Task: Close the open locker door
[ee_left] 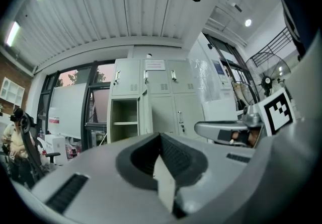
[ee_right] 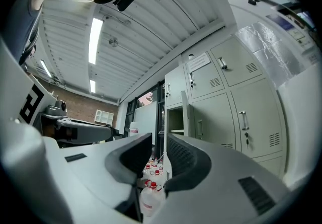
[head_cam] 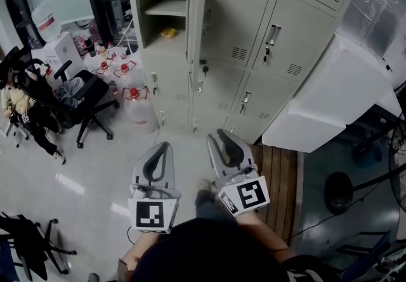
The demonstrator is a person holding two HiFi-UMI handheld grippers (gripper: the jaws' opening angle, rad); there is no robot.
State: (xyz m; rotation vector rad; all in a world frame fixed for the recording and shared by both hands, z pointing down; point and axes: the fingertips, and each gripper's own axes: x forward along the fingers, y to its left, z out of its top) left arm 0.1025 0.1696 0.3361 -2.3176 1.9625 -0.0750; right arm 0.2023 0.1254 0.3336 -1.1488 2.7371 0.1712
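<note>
Far left: office chair (head_cam: 89, 98) and a cluster of red-capped water bottles (head_cam: 134, 93) on the floor, the bottles just beside the foot of the locker bank. Risk: a step in toward the door could kick one over. The right gripper view shows them low between that tool's jaws, in the line of approach.

Left tool (head_cam: 164, 146): jaws closed tip to tip with nothing in them, confirmed in its own view (ee_left: 160, 140). Well short of the lockers.

Open compartment (head_cam: 162, 13), upper left of the bank. A small yellow object (head_cam: 169, 33) lies on its floor near the front. Cannot tell whether it clears the door's swing. If it overhangs, the door would jam on it.

Locker door (head_cam: 195, 19): swung out, roughly square to the bank, seen edge-on. Risk: a glancing push from a smooth tool could slide off the metal. Too hard a shove and the door may bounce back unlatched. Keys (head_cam: 204, 70) hang from locks just below, and a low sweep could snag them.

Right tool (head_cam: 220, 136): jaws apart and empty (ee_right: 159, 143), also well short of the door.

Hard to make out: the door's outer face, handle and latch. The person's hands are hidden under the marker cubes, and the head covers the bottom of the head view. At right, a large white cabinet (head_cam: 330, 94) cuts off the bank's lower right.
</note>
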